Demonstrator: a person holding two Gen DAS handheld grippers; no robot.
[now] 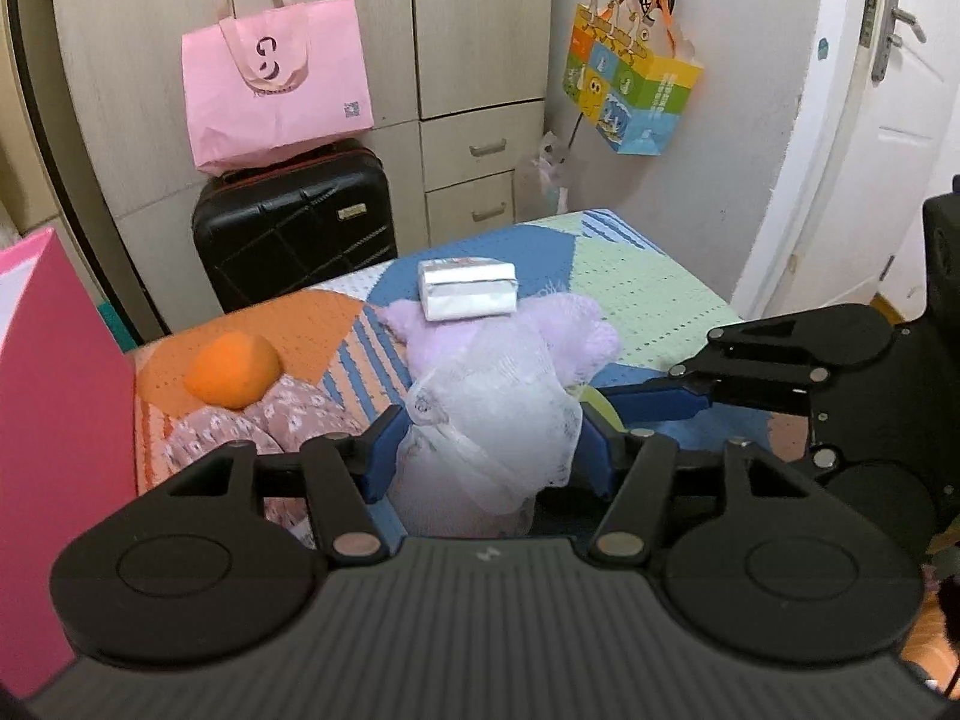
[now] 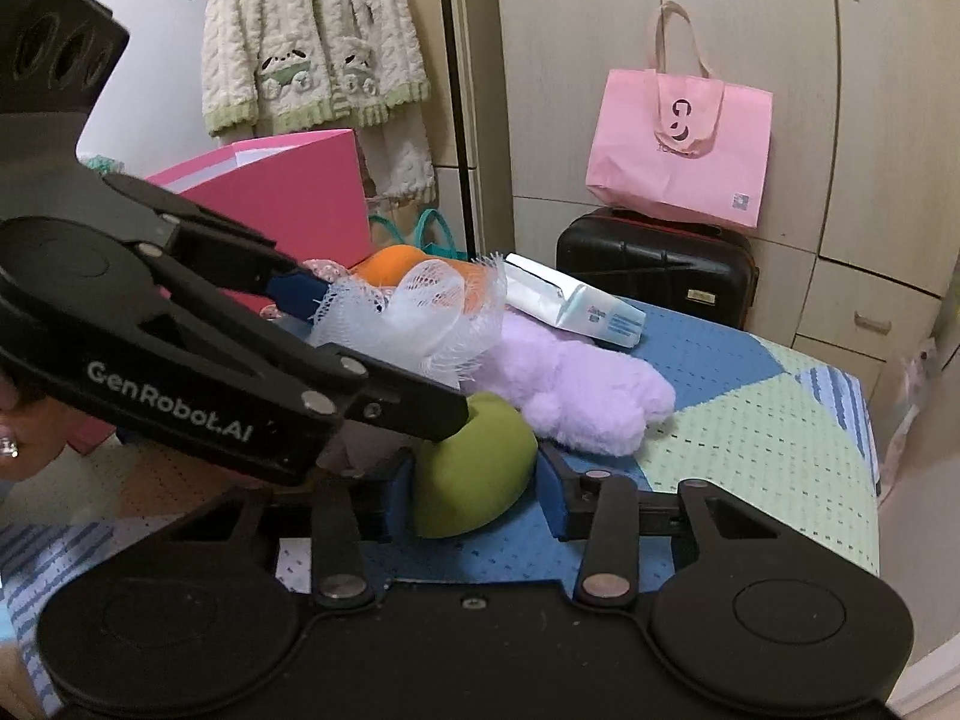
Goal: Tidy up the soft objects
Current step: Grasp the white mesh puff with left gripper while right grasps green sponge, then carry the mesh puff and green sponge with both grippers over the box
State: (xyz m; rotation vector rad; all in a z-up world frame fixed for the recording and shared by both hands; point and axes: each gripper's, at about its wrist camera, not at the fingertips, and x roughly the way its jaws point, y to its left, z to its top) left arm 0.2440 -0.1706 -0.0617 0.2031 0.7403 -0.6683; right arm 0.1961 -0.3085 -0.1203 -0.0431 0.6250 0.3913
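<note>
White mesh bath sponge (image 1: 489, 420) sits pinched in the left gripper (image 1: 489, 438) above the purple plush toy (image 2: 576, 387), while the right gripper (image 2: 477, 489) brackets a green foam ball (image 2: 474, 474) lying on the patchwork bedspread (image 2: 750, 444), its right pad seemingly just clear.

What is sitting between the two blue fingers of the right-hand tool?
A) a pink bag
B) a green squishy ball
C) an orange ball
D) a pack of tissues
B: in the right wrist view the green ball sits between the blue fingers of the right tool; the left tool has the white mesh puff.
</note>
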